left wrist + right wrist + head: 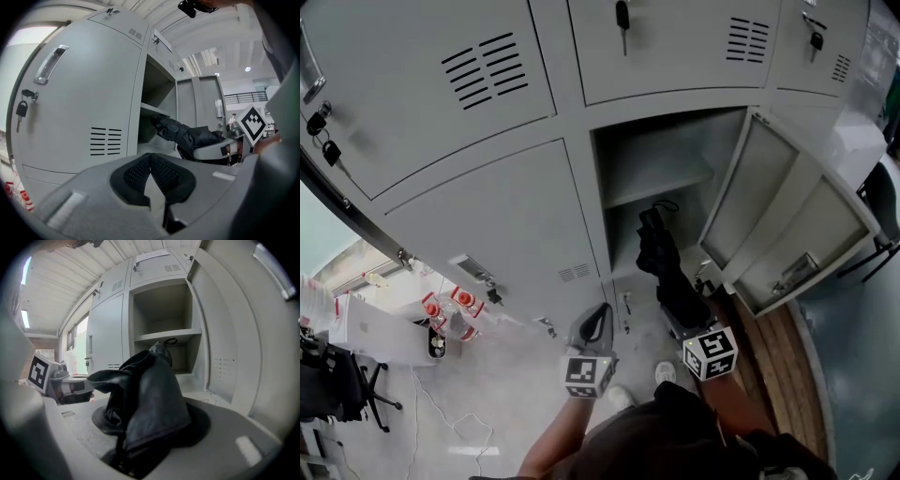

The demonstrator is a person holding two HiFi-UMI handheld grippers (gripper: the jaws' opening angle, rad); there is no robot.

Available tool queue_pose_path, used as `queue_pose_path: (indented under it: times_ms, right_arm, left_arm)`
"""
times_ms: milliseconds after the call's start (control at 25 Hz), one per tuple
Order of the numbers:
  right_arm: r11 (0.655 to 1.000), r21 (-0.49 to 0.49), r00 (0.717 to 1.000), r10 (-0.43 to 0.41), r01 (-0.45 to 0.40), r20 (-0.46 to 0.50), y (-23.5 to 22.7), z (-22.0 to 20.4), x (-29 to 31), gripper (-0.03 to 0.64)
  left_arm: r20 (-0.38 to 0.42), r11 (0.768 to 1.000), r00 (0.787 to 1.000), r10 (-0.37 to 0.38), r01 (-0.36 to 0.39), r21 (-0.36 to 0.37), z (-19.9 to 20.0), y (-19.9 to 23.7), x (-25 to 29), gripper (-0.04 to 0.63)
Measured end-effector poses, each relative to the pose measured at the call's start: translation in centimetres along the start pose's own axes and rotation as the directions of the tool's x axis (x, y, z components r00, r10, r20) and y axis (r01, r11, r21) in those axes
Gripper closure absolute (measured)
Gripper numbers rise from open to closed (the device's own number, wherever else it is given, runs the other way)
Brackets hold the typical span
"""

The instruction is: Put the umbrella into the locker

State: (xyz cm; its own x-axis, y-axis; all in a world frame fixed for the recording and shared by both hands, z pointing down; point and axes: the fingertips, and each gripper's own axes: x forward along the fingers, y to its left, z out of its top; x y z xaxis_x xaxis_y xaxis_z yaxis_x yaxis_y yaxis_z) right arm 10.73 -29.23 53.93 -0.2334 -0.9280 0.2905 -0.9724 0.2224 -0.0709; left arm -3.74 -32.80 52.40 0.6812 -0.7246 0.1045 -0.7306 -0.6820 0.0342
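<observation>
A black folded umbrella (664, 262) points into the open grey locker (675, 150), its strapped tip just below the inner shelf (661, 192). My right gripper (679, 317) is shut on the umbrella's rear part; in the right gripper view the black fabric (150, 394) bulges out between the jaws. My left gripper (594, 324) hovers to the left, in front of the closed lower door, shut with nothing in it; its pads (161, 168) meet at the tips. The left gripper view also shows the umbrella (187, 133) reaching into the opening.
The locker door (787, 216) swings open to the right. Keys hang from neighbouring locks (622, 19). Red-capped bottles (450, 309), a black chair (328, 384) and a white cable lie on the floor at left. A wooden strip (778, 356) runs at right.
</observation>
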Motion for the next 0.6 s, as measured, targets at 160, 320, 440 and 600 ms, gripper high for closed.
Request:
queue_pose_path:
  times_ms: [160, 320, 440, 600]
  right_arm:
    - [1.000, -0.010, 1.000, 0.013, -0.013, -0.007, -0.8, 0.5, 1.0, 0.376]
    - [0.999, -0.017, 0.999, 0.032, -0.032, -0.030, -1.6, 0.6, 1.8, 0.376]
    - [0.999, -0.016, 0.998, 0.039, -0.040, -0.038, -2.2, 0.7, 2.6, 0.376]
    - [0.999, -0.004, 0.998, 0.034, -0.034, -0.047, -3.1, 1.0, 3.8, 0.376]
  left_arm:
    - [-0.018, 1.000, 1.000, 0.006, -0.006, 0.003, -0.1, 0.1, 1.0, 0.591]
    - [-0.034, 1.000, 0.999, 0.027, -0.027, -0.002, -0.4, 0.5, 1.7, 0.591]
    - [-0.029, 0.999, 0.999, 0.041, -0.041, -0.005, 0.0, 0.6, 2.1, 0.591]
    - [-0.026, 0.998, 0.998, 0.059, -0.059, -0.002, 0.2, 0.9, 2.6, 0.591]
